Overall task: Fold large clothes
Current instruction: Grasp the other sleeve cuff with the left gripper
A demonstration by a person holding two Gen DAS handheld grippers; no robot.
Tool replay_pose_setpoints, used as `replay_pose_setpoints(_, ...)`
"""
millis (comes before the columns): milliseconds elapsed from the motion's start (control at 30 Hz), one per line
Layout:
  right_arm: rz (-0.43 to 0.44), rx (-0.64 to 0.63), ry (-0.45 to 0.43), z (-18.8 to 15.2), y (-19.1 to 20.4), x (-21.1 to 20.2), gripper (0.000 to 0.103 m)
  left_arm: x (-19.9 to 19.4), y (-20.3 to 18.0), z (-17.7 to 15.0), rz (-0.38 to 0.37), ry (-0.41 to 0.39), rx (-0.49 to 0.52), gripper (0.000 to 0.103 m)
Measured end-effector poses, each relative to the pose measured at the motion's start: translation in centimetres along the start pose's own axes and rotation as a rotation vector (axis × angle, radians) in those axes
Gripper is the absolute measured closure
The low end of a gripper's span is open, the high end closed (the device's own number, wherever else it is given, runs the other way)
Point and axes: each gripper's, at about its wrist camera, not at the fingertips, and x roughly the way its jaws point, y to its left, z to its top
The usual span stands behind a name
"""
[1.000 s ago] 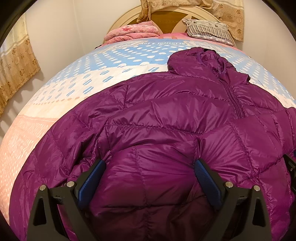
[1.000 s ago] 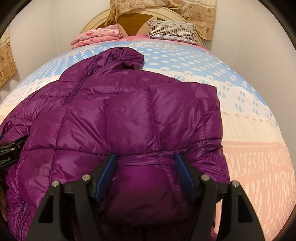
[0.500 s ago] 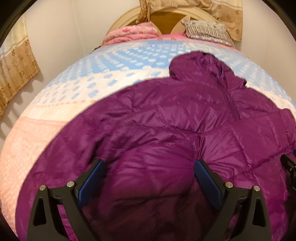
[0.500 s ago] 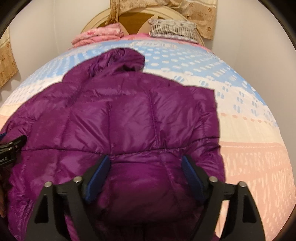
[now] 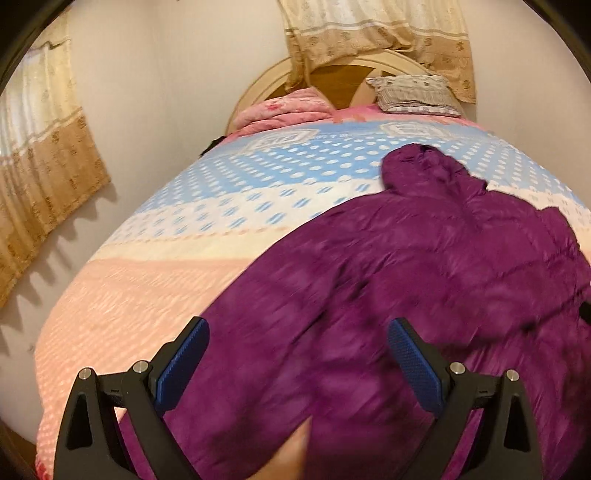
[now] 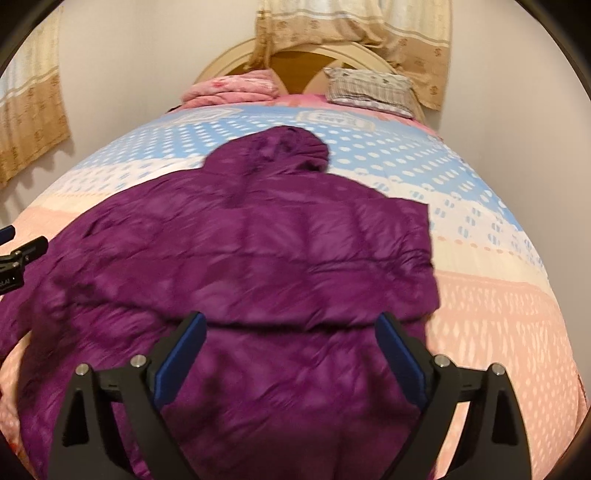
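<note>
Claws have both pulled back and risen since a second ago: the jacket fills less of each view, and far more bedspread, wall and curtain shows beyond it. The left claw (image 5: 297, 363) has also swung left, so bare pink bedspread now lies past its left finger, where a second ago purple fabric reached that edge. Both views are blurred now, and the quilting seams that were crisp before can hardly be made out.

One purple jacket (image 6: 258, 258) lies spread on the bed (image 6: 498, 302), its hood (image 6: 284, 151) at the far end from both claws. Its near part sits between and below the fingers of each claw. Two claws are at work. The left one is released, its blue pads wide apart with fabric under the gap but nothing pinched. The right claw (image 6: 291, 349) is likewise released, pads spread wider than before over the jacket's lower part. The left claw also shows at the left edge of the right view (image 6: 22, 254).

Beyond the hood lie one folded pink blanket (image 5: 284, 110) and one striped pillow (image 5: 413, 92) against the headboard (image 6: 295, 59). Two curtains show, one above the headboard (image 5: 376, 29), one left of the left claw (image 5: 40, 177). A blurred skin-toned shape sits low between the left fingers; I cannot tell what it is.
</note>
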Motion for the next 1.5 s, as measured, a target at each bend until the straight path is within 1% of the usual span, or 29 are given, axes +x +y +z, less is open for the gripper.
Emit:
replay_pose_setpoints(100, 0.03, -0.016, -0.011, -0.8, 1.5, -0.9, 0.007, -1.4, 4.2, -2.8, 0.032, 0.018, -0.037, 0.005)
replay_pose_setpoints(233, 0.057, -0.07, -0.024, -1.6, 3.9, -1.6, 0.007, -2.8, 10.6, -7.9, 0.13, 0.076, -0.108, 0.005)
replay_pose_setpoints(333, 0.084, -0.109, -0.031, -1.9, 5.7, -2.0, 0.007, -3.7, 14.6, -11.4, 0.199, 0.127, -0.164, 0.005)
replay_pose_setpoints(400, 0.095, -0.13, -0.032, -2.3, 6.9, -2.2, 0.007, -4.2, 16.5, -13.3, 0.21, 0.159, -0.197, 0.006)
replay_pose_setpoints(433, 0.102, -0.141, -0.032, -2.4, 7.5, -2.2, 0.007, -4.5, 17.2, -14.1, 0.21, 0.175, -0.213, 0.006)
replay_pose_setpoints(533, 0.123, -0.161, -0.032, -2.7, 9.0, -2.2, 0.007, -4.6, 18.9, -16.0, 0.171, 0.238, -0.275, 0.006)
replay_pose_setpoints(667, 0.15, -0.177, -0.044, -3.3, 10.3, -2.8, 0.007, -4.2, 19.1, -17.6, 0.11, 0.287, -0.336, 0.006)
replay_pose_setpoints(733, 0.151, -0.187, -0.046, -3.7, 10.6, -2.9, 0.007, -3.7, 18.6, -18.2, 0.065, 0.316, -0.355, 0.006)
replay_pose_setpoints(767, 0.148, -0.189, -0.046, -3.8, 10.8, -3.0, 0.007, -3.6, 18.4, -18.2, 0.058, 0.32, -0.359, 0.006)
replay_pose_setpoints(800, 0.147, -0.189, -0.045, -3.8, 10.7, -3.0, 0.007, -3.8, 18.2, -18.3, 0.052, 0.317, -0.365, 0.013)
replay_pose_setpoints(833, 0.145, -0.185, -0.046, -3.8, 10.6, -3.0, 0.007, -3.9, 18.2, -18.3, 0.03, 0.313, -0.37, 0.036)
replay_pose_setpoints(867, 0.144, -0.179, -0.048, -3.8, 10.5, -3.1, 0.007, -4.2, 18.0, -18.1, 0.001, 0.311, -0.367, 0.048)
replay_pose_setpoints(900, 0.142, -0.171, -0.05, -3.8, 10.3, -3.1, 0.007, -4.5, 18.0, -18.0, 0.007, 0.314, -0.358, 0.071)
replay_pose_setpoints(933, 0.14, -0.16, -0.052, -3.7, 10.0, -3.1, 0.007, -5.0, 18.0, -17.7, 0.026, 0.319, -0.344, 0.085)
replay_pose_setpoints(1000, 0.139, -0.138, -0.056, -3.5, 9.5, -3.2, 0.007, -6.1, 18.3, -17.4, 0.017, 0.317, -0.349, 0.096)
replay_pose_setpoints(1033, 0.14, -0.125, -0.06, -3.4, 9.3, -3.2, 0.007, -6.6, 18.5, -17.2, 0.02, 0.311, -0.348, 0.099)
replay_pose_setpoints(1167, 0.143, -0.103, -0.062, -3.2, 8.6, -3.1, 0.007, -9.3, 19.2, -15.1, 0.061, 0.225, -0.311, 0.101)
replay_pose_setpoints(1267, 0.13, -0.111, -0.062, -3.2, 8.1, -3.1, 0.007, -10.9, 20.0, -12.3, 0.096, 0.132, -0.295, 0.101)
replay_pose_setpoints(1333, 0.09, -0.101, -0.056, -3.0, 7.2, -3.0, 0.007, -11.7, 20.0, -9.7, 0.14, 0.058, -0.263, 0.101)
replay_pose_setpoints(1400, 0.028, -0.086, -0.046, -2.7, 6.1, -2.8, 0.007, -12.0, 19.5, -7.2, 0.164, 0.006, -0.234, 0.102)
replay_pose_setpoints(1433, -0.02, -0.082, -0.043, -2.5, 5.4, -2.7, 0.007, -12.1, 19.1, -5.7, 0.158, -0.024, -0.218, 0.102)
replay_pose_setpoints(1500, -0.059, -0.063, -0.041, -2.1, 3.9, -2.6, 0.007, -12.0, 18.1, -3.2, 0.147, -0.07, -0.195, 0.102)
